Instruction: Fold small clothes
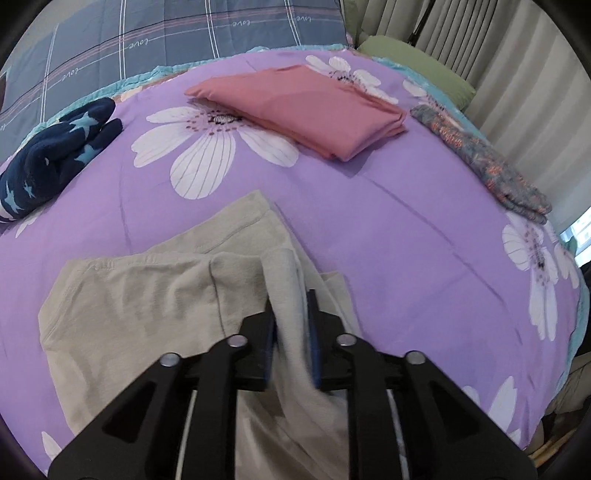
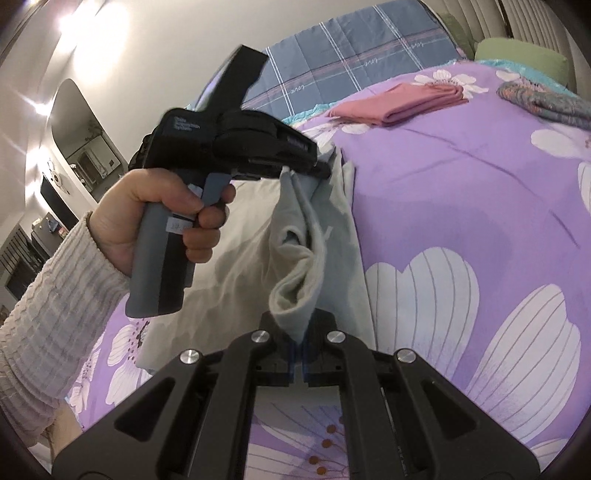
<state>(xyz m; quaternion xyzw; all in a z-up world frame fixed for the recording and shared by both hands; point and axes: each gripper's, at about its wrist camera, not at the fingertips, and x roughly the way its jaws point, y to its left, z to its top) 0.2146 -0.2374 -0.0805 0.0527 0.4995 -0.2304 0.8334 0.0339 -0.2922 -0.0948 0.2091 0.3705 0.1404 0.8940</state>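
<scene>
Black linkage arms are filling the bottom of both views, and between them each tool is pinching the same beige garment (image 1: 140, 295). From the left wrist camera, the left gripper (image 1: 291, 332) is clamping a raised fold of that cloth between its blue-padded fingers (image 1: 313, 332), while the rest of the garment is lying spread on the purple floral bedspread (image 1: 388, 229), close in front of the camera. From the right wrist camera, the right gripper (image 2: 300, 354) is squeezing a hanging corner of the same cloth, its jaws closed tight on it. Just beyond, the person's left hand (image 2: 159, 218) is gripping the grey handle of the other tool, which is lifting the cloth's upper edge off the bed.

Farther back, a folded pink cloth (image 1: 306, 107) is resting on the bedspread. A navy star-patterned item (image 1: 51, 158) is sitting off to the left edge, and a multicoloured knitted piece (image 1: 487, 162) is lying along the right edge. A grey plaid pillow (image 1: 166, 33) is lying at the head of the bed.
</scene>
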